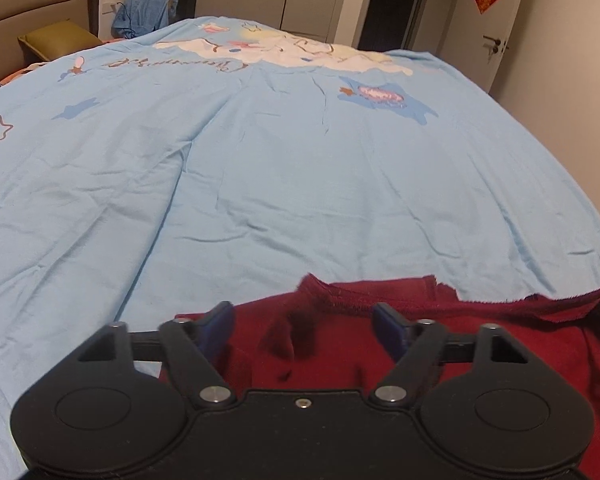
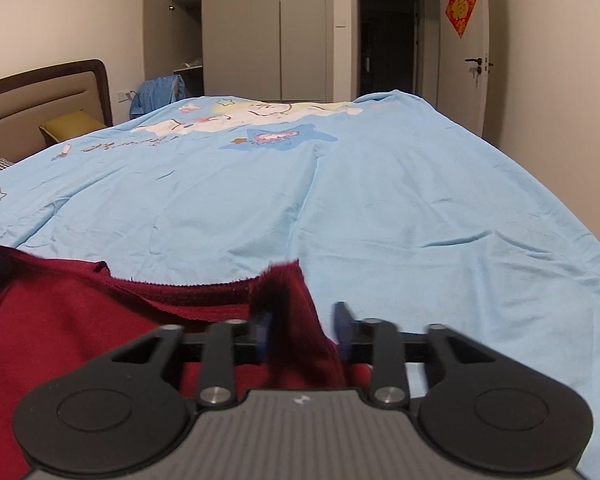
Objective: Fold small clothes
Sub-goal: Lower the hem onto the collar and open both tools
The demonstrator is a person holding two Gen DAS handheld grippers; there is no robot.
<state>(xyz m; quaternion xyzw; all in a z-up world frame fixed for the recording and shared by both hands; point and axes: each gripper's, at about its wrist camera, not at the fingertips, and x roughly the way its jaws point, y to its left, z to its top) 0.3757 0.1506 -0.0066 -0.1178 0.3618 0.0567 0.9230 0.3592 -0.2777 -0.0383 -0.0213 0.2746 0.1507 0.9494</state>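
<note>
Red garment [image 1: 340, 344] lies on blue quilt [image 1: 284, 184] beneath both spread grippers.

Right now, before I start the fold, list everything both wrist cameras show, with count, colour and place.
Dark red knit garment: one, dark red, spread on the near edge of the bed, under both grippers.
Light blue cartoon-print bedsheet: one, pale blue, covers the bed.
Olive-green pillow: one, by the headboard, far left.
Brown padded headboard: one, brown and beige, left.
Blue cloth heap: one, past the bed's far corner.
Grey wardrobe: one, back wall, a door open.
Red diamond door decoration: one, on the white door, right.
Left gripper: black with blue pads, jaws wide apart over the garment.
Right gripper: black, jaws apart, raised garment fold between them.
</note>
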